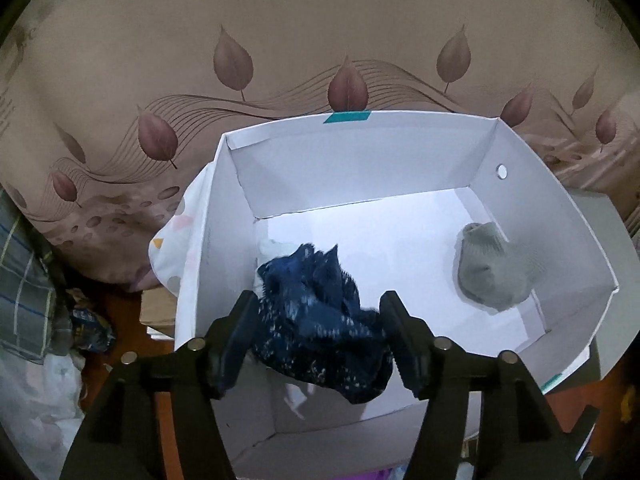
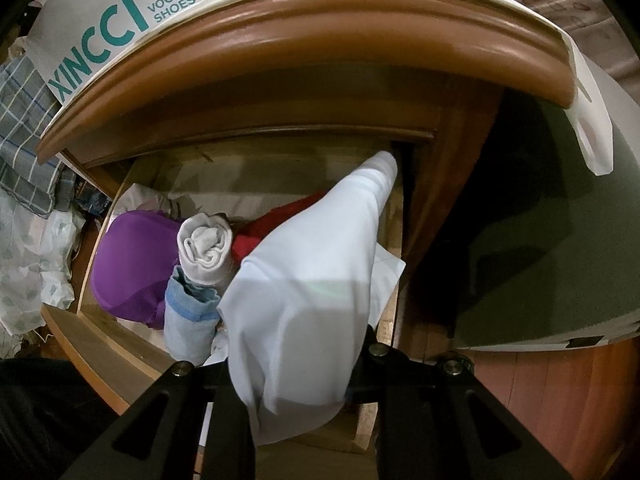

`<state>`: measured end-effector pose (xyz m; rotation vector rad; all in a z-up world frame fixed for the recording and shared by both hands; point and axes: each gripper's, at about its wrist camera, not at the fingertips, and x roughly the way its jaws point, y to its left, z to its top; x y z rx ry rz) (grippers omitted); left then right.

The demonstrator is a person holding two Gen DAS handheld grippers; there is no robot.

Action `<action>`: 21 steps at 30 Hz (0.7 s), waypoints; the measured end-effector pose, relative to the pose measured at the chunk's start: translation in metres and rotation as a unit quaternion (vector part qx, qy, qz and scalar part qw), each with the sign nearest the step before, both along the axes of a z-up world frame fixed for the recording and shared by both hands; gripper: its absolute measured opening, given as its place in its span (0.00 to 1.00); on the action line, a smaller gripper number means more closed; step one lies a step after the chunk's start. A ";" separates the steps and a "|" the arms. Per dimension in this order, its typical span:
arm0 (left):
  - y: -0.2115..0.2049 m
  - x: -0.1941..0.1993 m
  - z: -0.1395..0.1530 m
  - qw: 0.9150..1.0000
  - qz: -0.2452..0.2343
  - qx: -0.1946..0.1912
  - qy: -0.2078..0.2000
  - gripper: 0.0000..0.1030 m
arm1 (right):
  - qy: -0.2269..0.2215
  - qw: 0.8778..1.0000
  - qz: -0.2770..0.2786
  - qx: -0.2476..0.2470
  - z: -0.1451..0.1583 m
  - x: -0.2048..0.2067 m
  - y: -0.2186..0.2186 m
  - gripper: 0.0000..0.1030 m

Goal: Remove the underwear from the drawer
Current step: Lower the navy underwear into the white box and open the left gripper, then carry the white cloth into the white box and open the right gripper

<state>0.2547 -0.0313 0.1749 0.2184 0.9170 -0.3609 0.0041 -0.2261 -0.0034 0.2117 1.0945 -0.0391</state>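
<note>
In the left wrist view my left gripper (image 1: 320, 320) hangs over a white cardboard box (image 1: 360, 148). Its jaws stand wide apart on either side of a crumpled dark blue patterned garment (image 1: 320, 320) that lies in the box. A grey balled garment (image 1: 490, 266) sits at the box's right side. In the right wrist view my right gripper (image 2: 296, 364) is shut on a white garment (image 2: 312, 280) and holds it above the open wooden drawer (image 2: 100, 328). The drawer holds a purple garment (image 2: 132, 264), a rolled white piece (image 2: 206, 250), a light blue roll (image 2: 188, 320) and a red piece (image 2: 272, 224).
The box stands on a wooden cabinet top (image 2: 320, 40), with a shoe box lid marked XINCCI (image 2: 120, 20) behind it. A leaf-patterned cloth (image 1: 320, 40) hangs behind the box. Checked fabric (image 1: 24, 272) and plastic bags (image 1: 36, 400) lie at the left.
</note>
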 end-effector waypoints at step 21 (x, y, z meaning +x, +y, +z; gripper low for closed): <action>0.053 -0.089 0.036 0.995 0.019 -0.016 -0.096 0.76 | -0.001 1.000 0.006 -0.007 -0.001 0.000 0.004 0.16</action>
